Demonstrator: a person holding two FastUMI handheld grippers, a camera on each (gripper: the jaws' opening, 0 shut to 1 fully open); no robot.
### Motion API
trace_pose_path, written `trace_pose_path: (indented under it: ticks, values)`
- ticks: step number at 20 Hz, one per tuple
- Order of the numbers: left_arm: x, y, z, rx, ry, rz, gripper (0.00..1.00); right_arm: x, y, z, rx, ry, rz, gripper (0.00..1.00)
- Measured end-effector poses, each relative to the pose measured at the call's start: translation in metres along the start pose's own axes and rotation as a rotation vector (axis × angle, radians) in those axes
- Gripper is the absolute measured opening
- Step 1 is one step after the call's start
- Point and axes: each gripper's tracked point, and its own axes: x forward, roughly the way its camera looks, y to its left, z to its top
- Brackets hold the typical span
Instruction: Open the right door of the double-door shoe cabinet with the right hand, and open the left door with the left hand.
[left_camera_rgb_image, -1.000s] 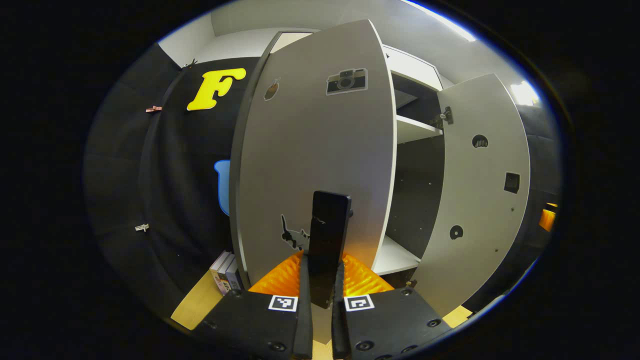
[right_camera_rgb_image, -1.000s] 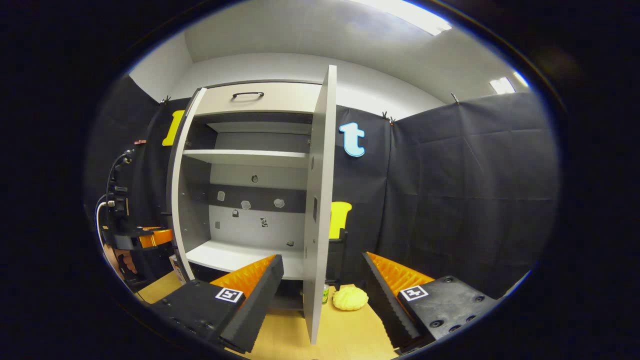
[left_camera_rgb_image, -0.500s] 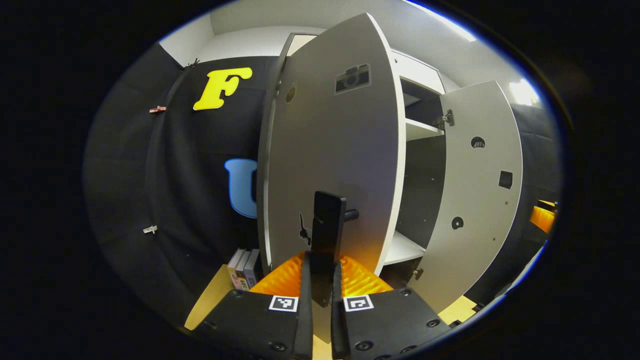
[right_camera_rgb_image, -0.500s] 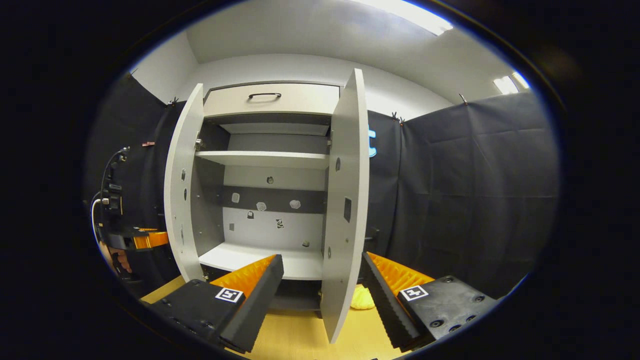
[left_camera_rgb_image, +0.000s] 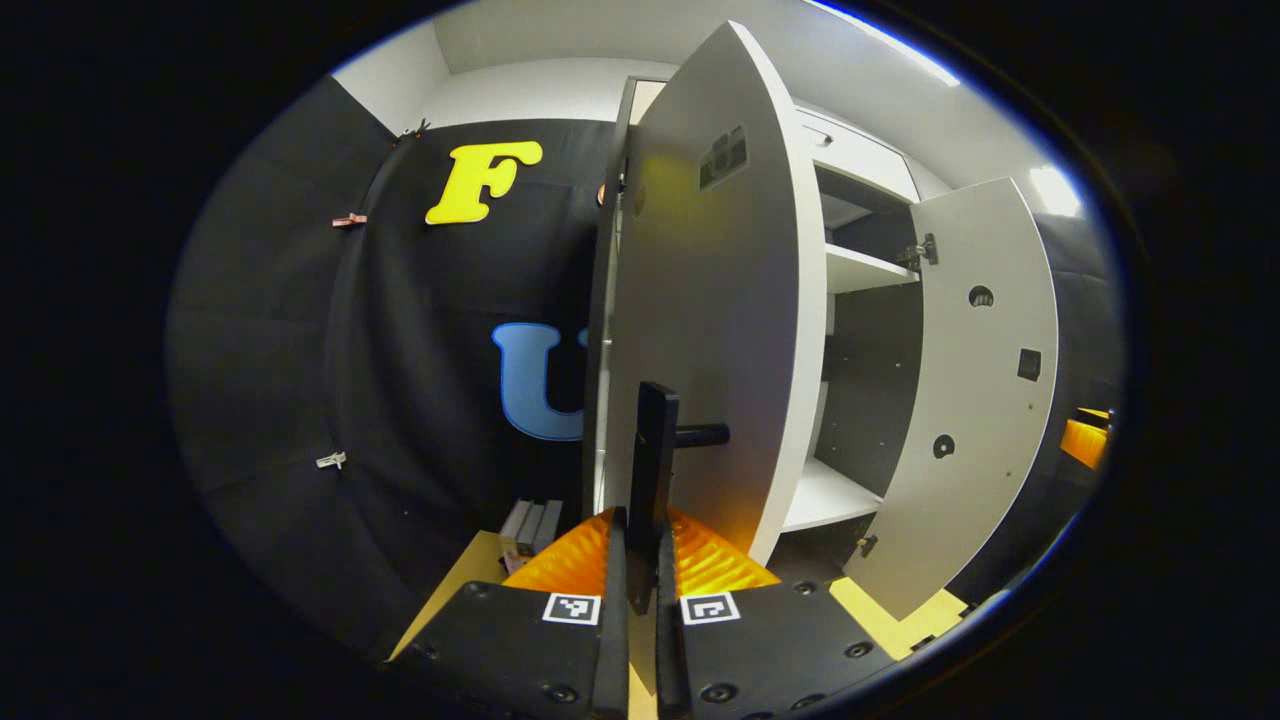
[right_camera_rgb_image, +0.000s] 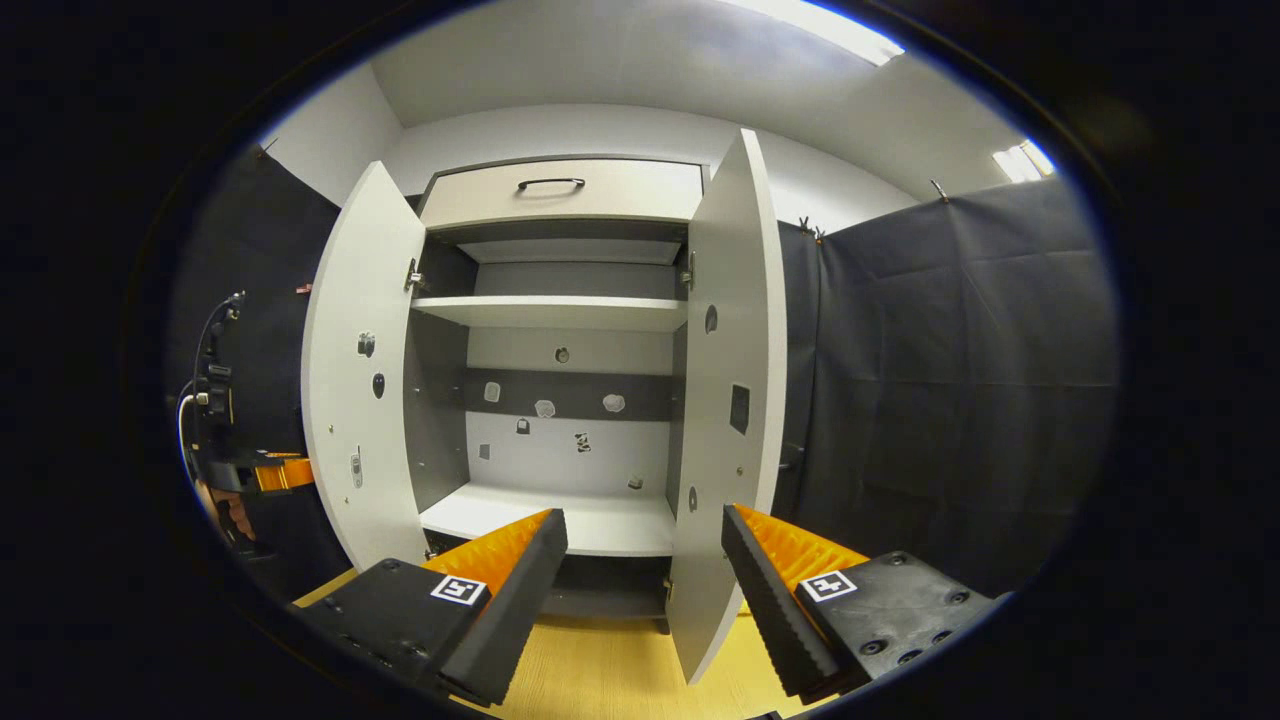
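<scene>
The shoe cabinet (right_camera_rgb_image: 560, 330) stands in front of me with both doors swung out. Its left door (left_camera_rgb_image: 715, 300) is just ahead of my left gripper (left_camera_rgb_image: 640, 600), whose fingers are pinching the black door handle (left_camera_rgb_image: 652, 470) between them. The right door (right_camera_rgb_image: 725, 400) stands edge-on between the fingers of my right gripper (right_camera_rgb_image: 645, 570), which are spread wide and touch nothing.

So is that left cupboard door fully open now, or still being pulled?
Open wide: the left door stands swung out, baring the shelves. The left gripper is shut on its handle; whether it is pulling, cannot tell.
</scene>
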Motion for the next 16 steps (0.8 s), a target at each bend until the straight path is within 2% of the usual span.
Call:
trace_pose_path:
  ticks: [2, 3, 4, 5, 6, 8, 11, 16]
  values:
    - [0.001, 0.024, -0.001, 0.028, 0.012, 0.048, 0.14, 0.001, 0.004, -0.003, -0.002, 0.008, 0.014, 0.98]
    - [0.000, 0.041, 0.000, 0.042, 0.014, 0.075, 0.02, 0.001, 0.004, -0.003, -0.001, 0.010, 0.021, 0.98]
    - [0.002, 0.045, 0.000, 0.006, 0.021, 0.041, 0.07, 0.000, 0.006, -0.002, 0.001, 0.010, 0.031, 0.98]
    - [0.002, 0.042, -0.001, -0.034, 0.017, 0.013, 0.06, -0.001, 0.007, 0.000, 0.003, 0.009, 0.040, 0.98]
    - [0.004, 0.041, 0.000, -0.057, 0.017, -0.007, 0.00, -0.001, 0.009, 0.000, 0.001, 0.006, 0.048, 0.98]
    - [0.002, 0.045, 0.002, -0.039, 0.013, -0.015, 0.11, -0.002, 0.013, 0.002, -0.008, 0.001, 0.059, 0.98]
    - [-0.001, 0.048, -0.001, 0.024, 0.010, 0.004, 0.10, 0.002, 0.023, -0.001, -0.005, 0.005, 0.068, 0.98]
    - [-0.015, 0.051, 0.000, 0.033, 0.004, 0.026, 0.15, 0.002, 0.019, -0.003, 0.019, 0.010, 0.069, 0.98]
